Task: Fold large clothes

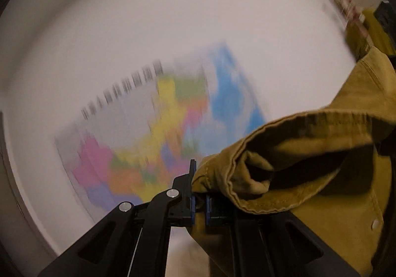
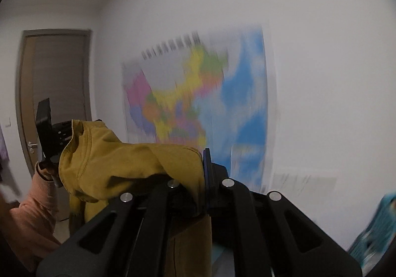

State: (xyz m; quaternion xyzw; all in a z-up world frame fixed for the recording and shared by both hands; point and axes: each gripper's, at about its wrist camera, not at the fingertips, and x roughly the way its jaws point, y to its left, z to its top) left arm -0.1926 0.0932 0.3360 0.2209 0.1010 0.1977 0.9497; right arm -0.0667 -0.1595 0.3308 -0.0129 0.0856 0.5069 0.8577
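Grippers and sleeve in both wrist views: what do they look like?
The left gripper and right gripper match: matte black plastic linkage arms with triangular cutouts, round silver pivot pins and flat blue finger pads. The right wrist view also shows the left gripper from outside, a boxy black body. The person's left arm wears a salmon-pink knit sleeve with a ribbed cuff. No cables or markings show.

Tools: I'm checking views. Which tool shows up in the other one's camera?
The left tool, seen in the right wrist view beside the mustard garment, above a peach sleeve.
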